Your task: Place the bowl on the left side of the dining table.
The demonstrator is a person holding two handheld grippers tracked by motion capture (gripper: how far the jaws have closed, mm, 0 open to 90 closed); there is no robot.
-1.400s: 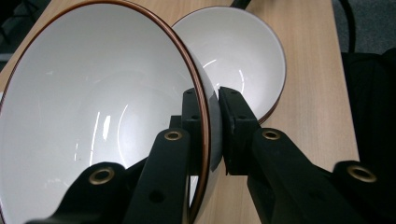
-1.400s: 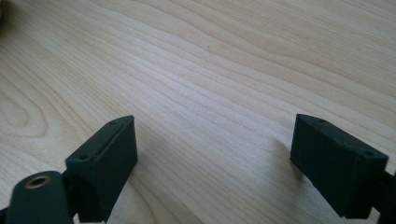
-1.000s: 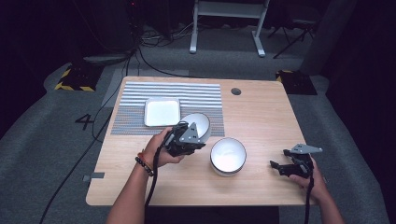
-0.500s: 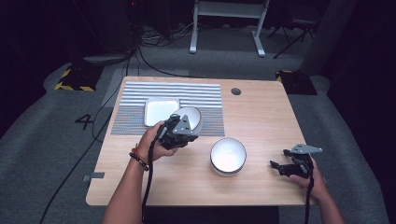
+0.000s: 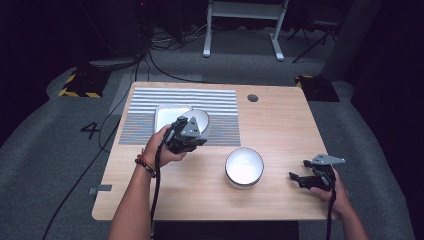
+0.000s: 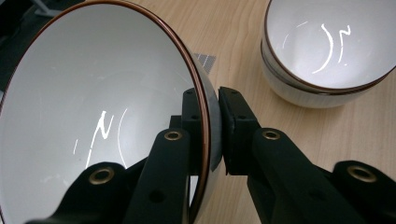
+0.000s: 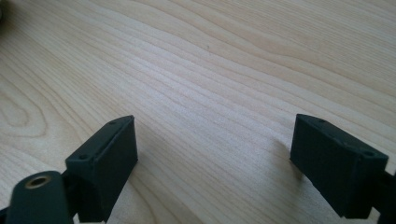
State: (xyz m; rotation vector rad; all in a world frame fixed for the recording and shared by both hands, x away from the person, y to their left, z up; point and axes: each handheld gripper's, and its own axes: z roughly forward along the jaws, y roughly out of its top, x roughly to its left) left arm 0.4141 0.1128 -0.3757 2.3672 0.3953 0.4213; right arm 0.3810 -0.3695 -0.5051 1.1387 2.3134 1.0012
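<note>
A white bowl with a thin brown rim point(image 6: 93, 93) hangs tilted in my left gripper point(image 6: 212, 109), whose jaws are shut on its wall, one pad inside and one outside. From above, this bowl point(image 5: 201, 120) and the left gripper point(image 5: 195, 131) are over the striped mat, beside a white square plate point(image 5: 167, 116). A stack of similar white bowls point(image 5: 244, 166) point(image 6: 327, 51) stands on the bare wood right of it. My right gripper point(image 5: 296, 179) point(image 7: 215, 158) rests low near the table's front right with its jaws wide open over bare wood and nothing between them.
The grey striped mat point(image 5: 220, 100) covers the table's back left part. A round cable hole point(image 5: 252, 97) sits behind the mat's right end. The wooden table point(image 5: 280, 130) has free room at its right and along the front edge. Cables trail off the left side.
My left gripper has carried the bowl a little to the left and away from the person, over the mat toward the square plate. The right gripper has stayed still.
</note>
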